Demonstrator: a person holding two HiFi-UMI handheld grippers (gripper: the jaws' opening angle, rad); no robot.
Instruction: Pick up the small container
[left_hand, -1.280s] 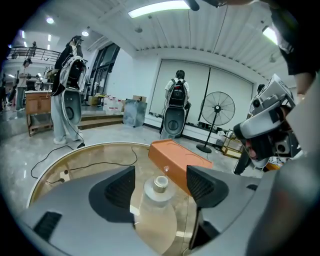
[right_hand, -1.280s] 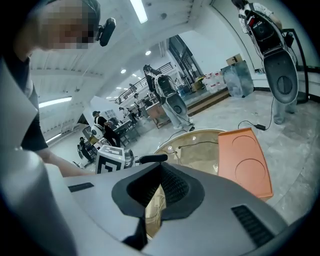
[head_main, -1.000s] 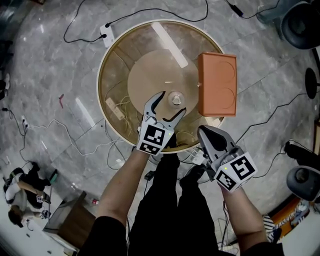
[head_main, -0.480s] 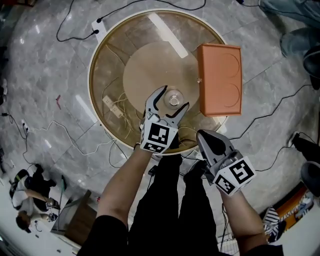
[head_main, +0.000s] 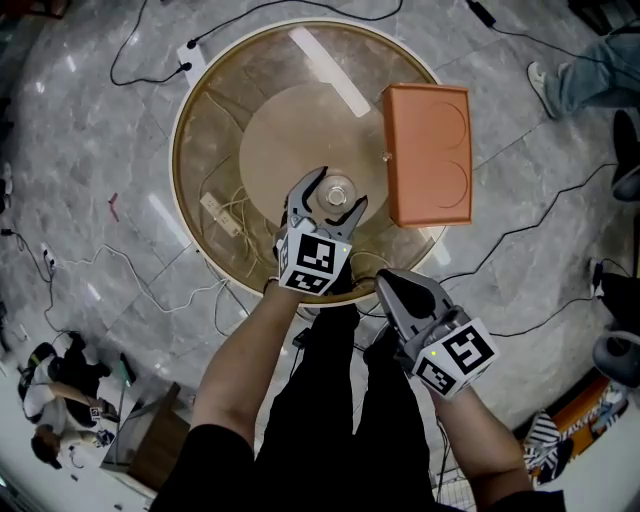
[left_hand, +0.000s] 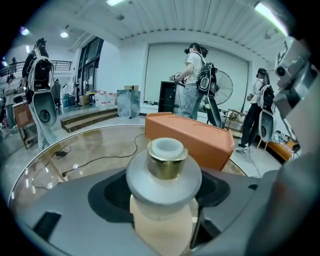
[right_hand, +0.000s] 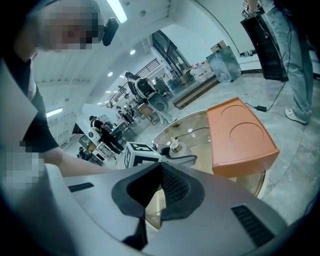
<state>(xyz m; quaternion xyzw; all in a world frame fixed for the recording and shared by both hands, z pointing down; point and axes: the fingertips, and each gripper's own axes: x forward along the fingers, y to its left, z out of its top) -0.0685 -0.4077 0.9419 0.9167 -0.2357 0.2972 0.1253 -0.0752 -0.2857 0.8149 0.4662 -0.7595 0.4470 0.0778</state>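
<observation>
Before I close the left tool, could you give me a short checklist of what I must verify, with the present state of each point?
1. Small container stands between the jaws of the left tool: ok.
2. Jaws wide enough around it: ok. They have just been closing a little, and the pads do not press on it yet.
3. Container upright on the round glass table: ok.
4. Orange box apart from container and left tool: ok.
5. Right tool shut, empty, away from the container: ok.
6. Cap tight on the container: cannot tell.
</observation>
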